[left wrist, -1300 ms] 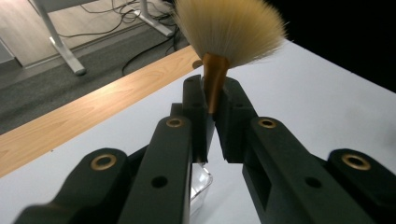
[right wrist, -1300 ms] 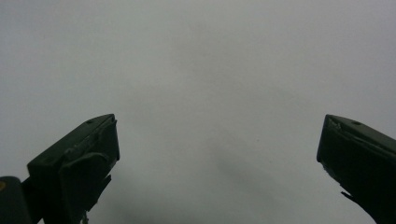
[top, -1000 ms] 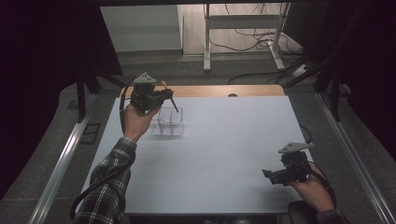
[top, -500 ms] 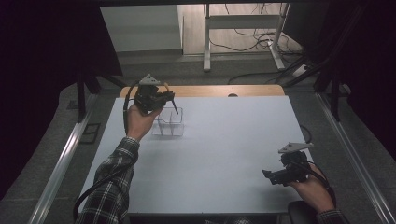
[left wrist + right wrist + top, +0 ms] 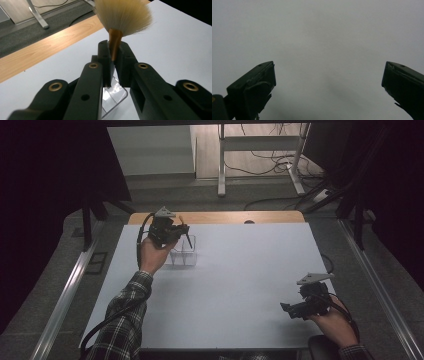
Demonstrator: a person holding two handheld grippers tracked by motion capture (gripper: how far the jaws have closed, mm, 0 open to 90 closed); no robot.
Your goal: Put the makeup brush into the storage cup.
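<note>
White table (image 5: 240,270): clear organizer (image 5: 183,252) far left. Our left gripper (image 5: 113,58) grasps the brush (image 5: 115,42) just above it, bristles up; we judge insertion remains. Right gripper (image 5: 328,85) released, idle near right.

You have one brush (image 5: 117,27), one clear plastic box (image 5: 183,251) and one white surface (image 5: 240,285) in front of you. You are holding two tools: the left tool (image 5: 172,229) and the right tool (image 5: 292,309).
</note>
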